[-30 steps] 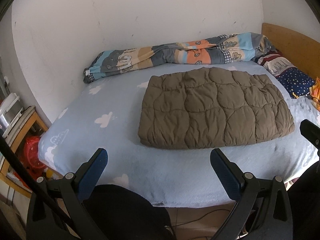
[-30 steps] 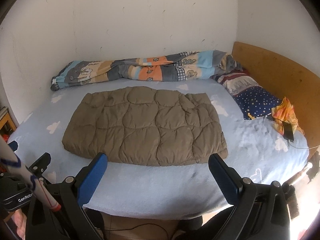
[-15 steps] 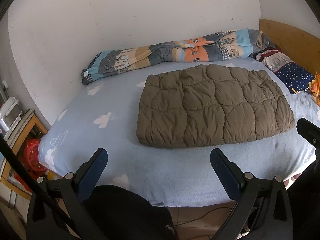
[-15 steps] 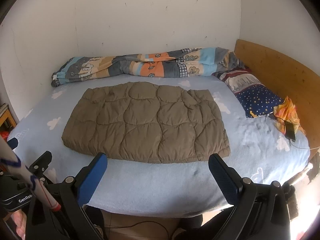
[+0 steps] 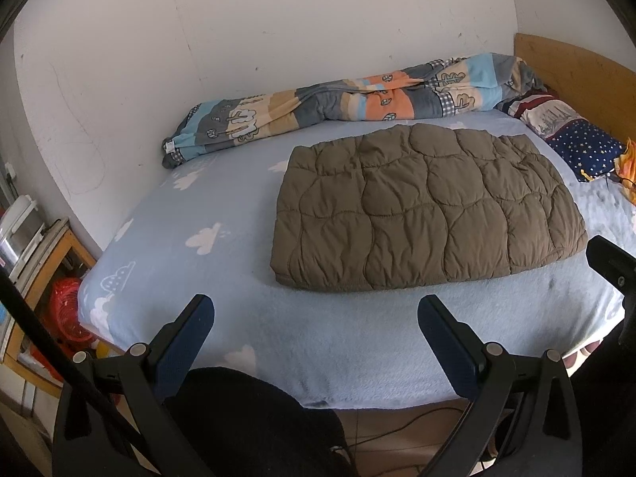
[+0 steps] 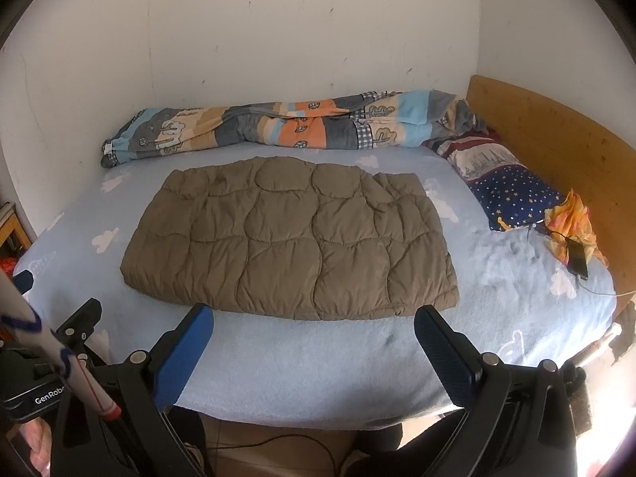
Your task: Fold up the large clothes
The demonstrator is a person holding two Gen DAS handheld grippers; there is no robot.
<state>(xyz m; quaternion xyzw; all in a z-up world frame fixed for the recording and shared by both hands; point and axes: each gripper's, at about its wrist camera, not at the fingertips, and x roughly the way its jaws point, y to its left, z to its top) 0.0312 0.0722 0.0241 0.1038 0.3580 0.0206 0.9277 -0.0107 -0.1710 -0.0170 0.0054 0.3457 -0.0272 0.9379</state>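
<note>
Both the left gripper point(image 5: 314, 318) and the right gripper point(image 6: 314, 326) hang wide open over the bed point(image 5: 222, 206), holding nothing, so the puffy brown coat point(image 5: 425, 210) could spring apart if pinched too thinly.

The left claw point(image 5: 316, 318) hung with its fingers spread wide and nothing between them. The right claw point(image 6: 314, 328) was likewise spread wide and empty, level beside it.

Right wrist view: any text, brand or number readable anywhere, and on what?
"GenRobo": white letters on the black body of the left hand-held gripper, cut off by an arm of the right hand-held gripper.
Small tag on the rolled patterned quilt: too small to read.
Nothing else legible.
</note>
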